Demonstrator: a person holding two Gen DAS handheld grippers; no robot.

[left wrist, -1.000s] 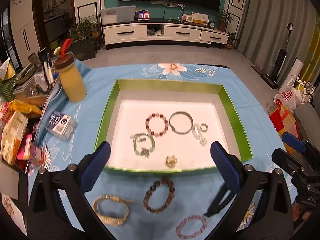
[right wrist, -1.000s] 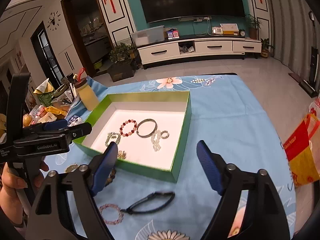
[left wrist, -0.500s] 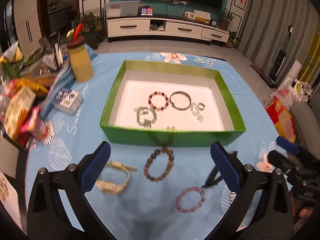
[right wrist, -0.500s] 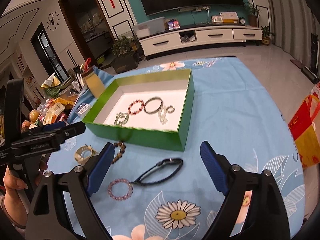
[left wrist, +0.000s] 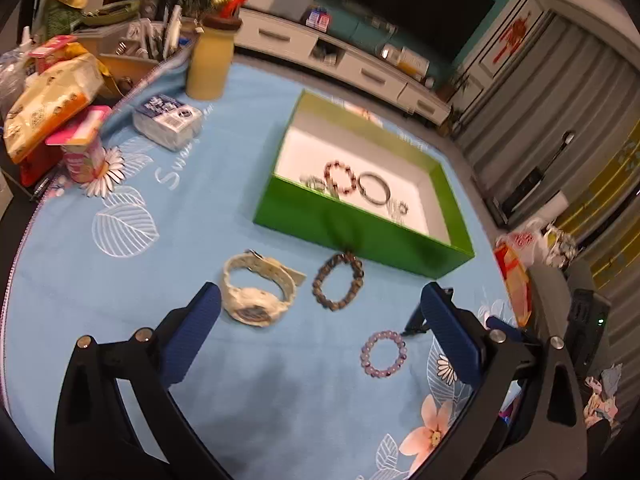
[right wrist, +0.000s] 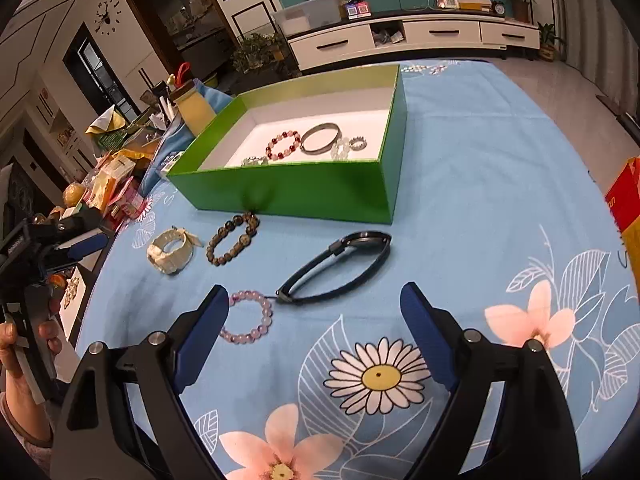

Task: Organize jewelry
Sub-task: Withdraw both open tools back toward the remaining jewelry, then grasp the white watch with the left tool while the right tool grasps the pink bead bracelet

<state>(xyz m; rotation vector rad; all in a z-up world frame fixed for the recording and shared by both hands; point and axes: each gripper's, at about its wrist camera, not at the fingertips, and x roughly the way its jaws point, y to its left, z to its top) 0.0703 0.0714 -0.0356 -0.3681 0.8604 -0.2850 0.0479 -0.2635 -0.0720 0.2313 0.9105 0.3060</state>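
Right gripper [right wrist: 316, 308] spread wide and empty, hovering just short of the black watch [right wrist: 336, 266], long axis slanting up-right; left gripper [left wrist: 320, 312] also gaping, nearer the white watch [left wrist: 258, 292]; green box [right wrist: 288, 192] beyond

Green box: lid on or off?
Off. The green box is open-topped, with bracelets lying on its white floor; no lid shows in either view.
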